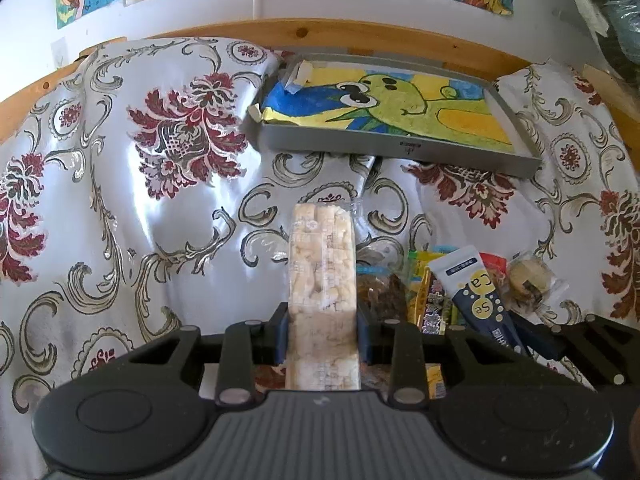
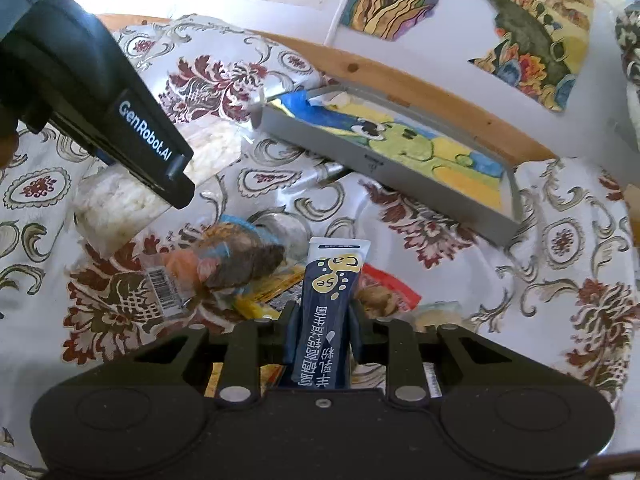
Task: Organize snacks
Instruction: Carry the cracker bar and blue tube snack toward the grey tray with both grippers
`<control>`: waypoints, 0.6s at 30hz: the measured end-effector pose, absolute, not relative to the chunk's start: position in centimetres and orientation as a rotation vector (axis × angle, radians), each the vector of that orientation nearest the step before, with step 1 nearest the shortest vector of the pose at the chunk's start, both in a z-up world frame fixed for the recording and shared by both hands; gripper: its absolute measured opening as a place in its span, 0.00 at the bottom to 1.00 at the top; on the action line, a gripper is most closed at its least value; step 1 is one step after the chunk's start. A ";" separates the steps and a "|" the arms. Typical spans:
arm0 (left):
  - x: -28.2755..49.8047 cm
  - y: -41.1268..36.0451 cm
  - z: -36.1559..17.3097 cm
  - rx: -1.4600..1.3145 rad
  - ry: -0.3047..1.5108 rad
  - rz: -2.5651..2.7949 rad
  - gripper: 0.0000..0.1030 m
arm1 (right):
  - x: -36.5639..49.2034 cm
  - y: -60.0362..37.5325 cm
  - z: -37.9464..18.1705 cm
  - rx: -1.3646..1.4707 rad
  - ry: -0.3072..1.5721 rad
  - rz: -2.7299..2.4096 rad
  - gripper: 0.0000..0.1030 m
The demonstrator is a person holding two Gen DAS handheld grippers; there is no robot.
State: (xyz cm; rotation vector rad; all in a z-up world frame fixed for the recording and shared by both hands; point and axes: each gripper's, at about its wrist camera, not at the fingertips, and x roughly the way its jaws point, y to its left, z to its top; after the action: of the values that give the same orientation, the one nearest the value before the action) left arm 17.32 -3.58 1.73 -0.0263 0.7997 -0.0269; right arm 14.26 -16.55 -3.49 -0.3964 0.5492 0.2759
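We see a surface with a wooden rim (image 1: 304,30) draped in a shiny pale cloth (image 1: 132,208) patterned with dark red flowers and grey scrolls; the cloth lies rumpled, so we cannot tell whether a table or a bed sits beneath. On the cloth, toward the far edge, rests a shallow grey tray (image 1: 400,146) lined with a bright drawing of a green creature. Nearer to us a loose heap of wrapped snacks (image 2: 240,268) lies on the cloth, with a brown pastry packet, yellow and red wrappers overlapping, and a small round cake in clear wrap (image 1: 528,276) at its right edge.
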 end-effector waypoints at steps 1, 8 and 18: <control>17.3 -3.7 1.8 -0.028 0.798 -0.028 0.35 | 14.2 -16.7 -3.3 -0.397 0.544 0.272 0.26; 17.1 -4.6 2.8 -0.034 0.772 -0.043 0.35 | 13.6 -17.6 -2.0 -0.398 0.497 0.234 0.26; 17.2 -7.2 5.2 -0.003 0.729 -0.091 0.35 | 13.2 -19.3 0.3 -0.369 0.399 0.188 0.26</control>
State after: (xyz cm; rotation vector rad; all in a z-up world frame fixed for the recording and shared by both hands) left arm 17.16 -7.15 5.18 -0.0029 0.7289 -0.0908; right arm 13.17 -19.26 0.31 -0.3686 0.3994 0.1877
